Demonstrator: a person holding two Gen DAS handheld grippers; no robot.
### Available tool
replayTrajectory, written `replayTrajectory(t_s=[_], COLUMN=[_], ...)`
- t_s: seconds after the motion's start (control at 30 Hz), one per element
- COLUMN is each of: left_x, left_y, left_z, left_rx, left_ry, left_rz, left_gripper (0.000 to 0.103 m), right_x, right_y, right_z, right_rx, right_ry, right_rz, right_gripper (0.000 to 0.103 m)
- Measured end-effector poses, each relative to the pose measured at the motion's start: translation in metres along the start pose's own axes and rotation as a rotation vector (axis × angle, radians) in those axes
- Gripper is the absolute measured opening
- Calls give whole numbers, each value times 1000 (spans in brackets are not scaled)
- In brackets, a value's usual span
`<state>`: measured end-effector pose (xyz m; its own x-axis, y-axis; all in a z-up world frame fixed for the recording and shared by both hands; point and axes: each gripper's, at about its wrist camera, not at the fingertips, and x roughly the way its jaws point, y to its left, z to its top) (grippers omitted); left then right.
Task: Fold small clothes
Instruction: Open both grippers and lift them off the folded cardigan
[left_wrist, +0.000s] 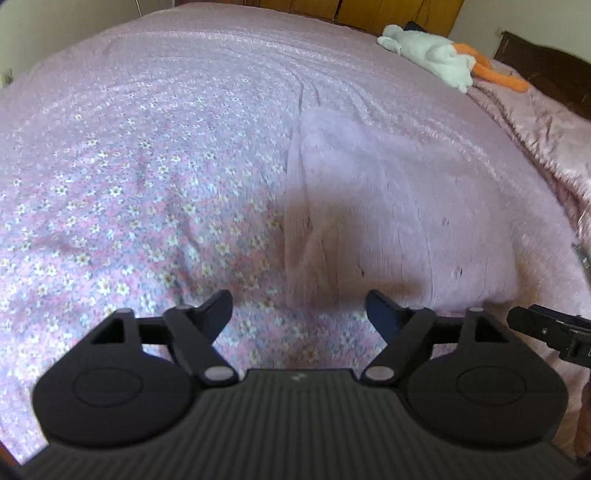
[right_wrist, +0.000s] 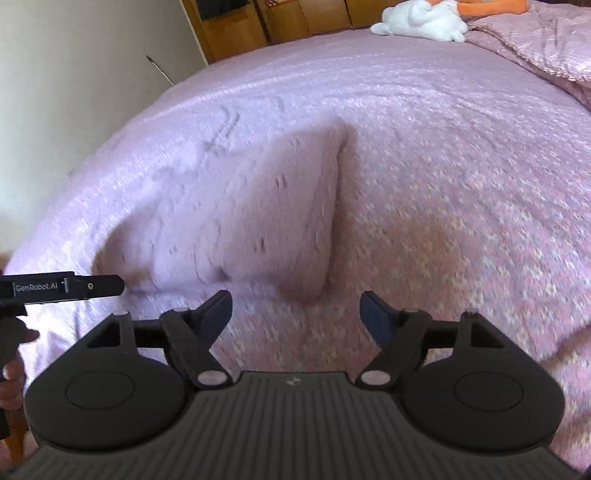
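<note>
A pink floral bedspread (left_wrist: 122, 206) covers a wide bed, and on it lies a small lilac fuzzy garment (left_wrist: 399, 206), spread flat with a straight edge running along its left side in the left wrist view. The left gripper (left_wrist: 299, 314) hovers just above the near end of that garment, its 2 fingers spread wide apart with nothing between them; a dark shadow falls on the cloth right in front of the tips. At the right edge of that view a black part of the other tool (left_wrist: 550, 332) pokes in.

In the right wrist view the same garment (right_wrist: 236, 218) sits ahead and to the left, a folded corner standing up as a ridge along its right side. The picture is blurred here, so finer details of the fabric cannot be made out. The right gripper (right_wrist: 295, 314) is also wide apart and holds nothing, its tips near the garment's closest edge but not touching it. The left tool's black bar, marked GenRobot.AI (right_wrist: 62, 286), reaches in from the left over the garment's near corner.

At the far end of the bed a white plush toy (left_wrist: 432, 55) lies beside an orange piece (left_wrist: 498, 74), next to a rumpled pink blanket (left_wrist: 546, 140). Wooden furniture (right_wrist: 266, 22) stands behind the bed.
</note>
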<state>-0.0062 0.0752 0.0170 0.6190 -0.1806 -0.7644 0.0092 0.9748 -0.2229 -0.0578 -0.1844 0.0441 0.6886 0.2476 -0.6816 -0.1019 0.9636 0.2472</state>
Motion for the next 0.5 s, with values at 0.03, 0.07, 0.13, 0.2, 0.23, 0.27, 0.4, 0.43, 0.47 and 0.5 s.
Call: replayTrajectory(t_s=[0.03, 0.07, 0.13, 0.2, 0.23, 0.27, 0.4, 0.43, 0.47, 0.5], left_x=[1, 3, 6, 9, 12, 15, 20, 20, 21, 21], left_y=[-3, -6, -13, -20, -22, -24, -31, -33, -33, -35], left_z=[-4, -8, -16, -25, -29, -32, -38, -38, -39, -40], left_rx=[4, 7, 26, 27, 24, 23, 56, 59, 63, 67], left_ry=[8, 18, 34, 22, 24, 29, 14, 15, 14, 12], left_rz=[3, 7, 19, 70, 89, 103, 134, 136, 139, 144], left_gripper=[81, 81, 81, 81, 81, 81, 87, 89, 90, 91], right_x=[1, 2, 5, 8, 12, 16, 26, 27, 28, 29], right_y=[2, 3, 6, 8, 8, 9, 8, 8, 8, 8], right_z=[-3, -7, -13, -19, -22, -24, -33, -34, -34, -35], right_rx=[1, 0, -5, -9, -14, -19, -6, -7, -9, -12], right_ry=[5, 10, 19, 32, 42, 55, 92, 84, 83, 83], right_rz=[-20, -38, -58, -77, -82, -85, -83, -82, -78, -75], right_gripper=[87, 90, 94, 95, 95, 95, 98, 99, 101, 103])
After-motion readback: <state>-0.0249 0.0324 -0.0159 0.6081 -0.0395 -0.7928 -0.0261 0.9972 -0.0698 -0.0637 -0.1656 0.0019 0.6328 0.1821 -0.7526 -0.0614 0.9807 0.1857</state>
